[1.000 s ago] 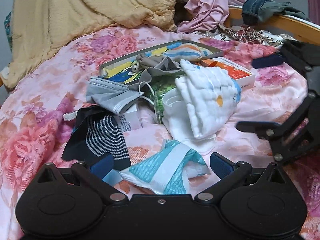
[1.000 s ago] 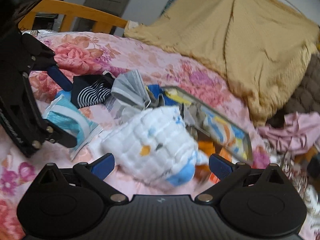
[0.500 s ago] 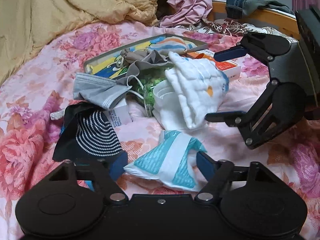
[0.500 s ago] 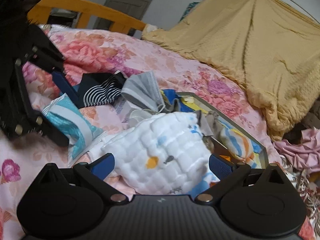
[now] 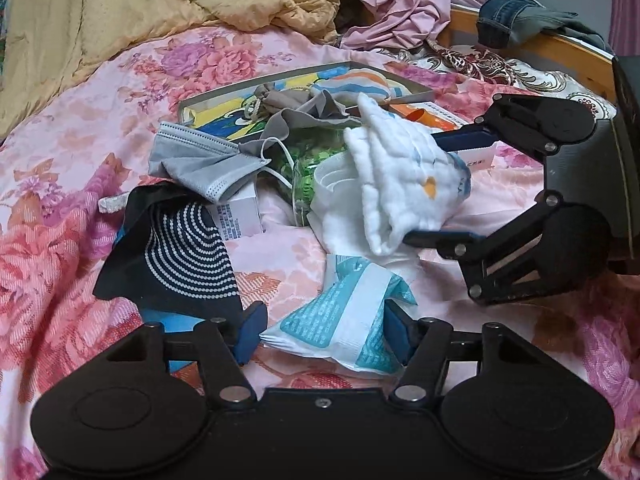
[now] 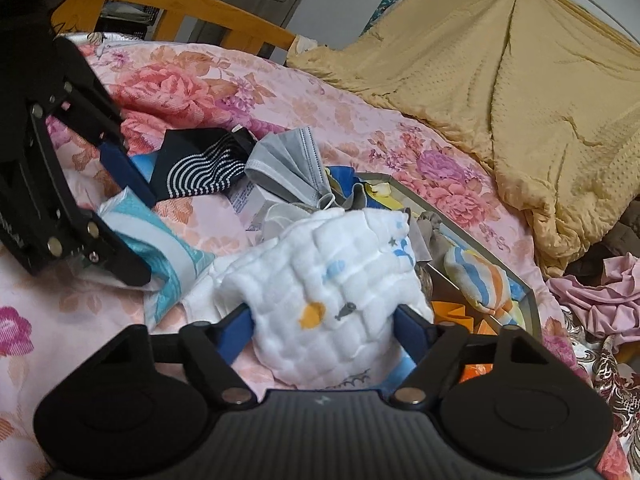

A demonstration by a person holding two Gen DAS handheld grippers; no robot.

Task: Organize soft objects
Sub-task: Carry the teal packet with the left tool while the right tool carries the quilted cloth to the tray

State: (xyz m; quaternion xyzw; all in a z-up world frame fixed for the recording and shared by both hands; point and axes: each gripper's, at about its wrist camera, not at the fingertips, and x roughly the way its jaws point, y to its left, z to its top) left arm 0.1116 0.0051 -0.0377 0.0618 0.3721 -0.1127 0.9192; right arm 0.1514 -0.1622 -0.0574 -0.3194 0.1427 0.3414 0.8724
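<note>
Both jaws have just been closing: left gripper pinches the teal packet, right gripper the white cloth; at twelve o'clock the pile lies unsorted.

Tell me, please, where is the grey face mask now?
In the left wrist view, the grey face mask lies left of centre on the floral bedspread, above the black striped sock and left of the white quilted cloth.

bed: holds the pile | tray: behind the pile, a sock in it | mask: left of the cloth | packet: before the cloth | blanket: behind, left | clothes: behind, right
</note>
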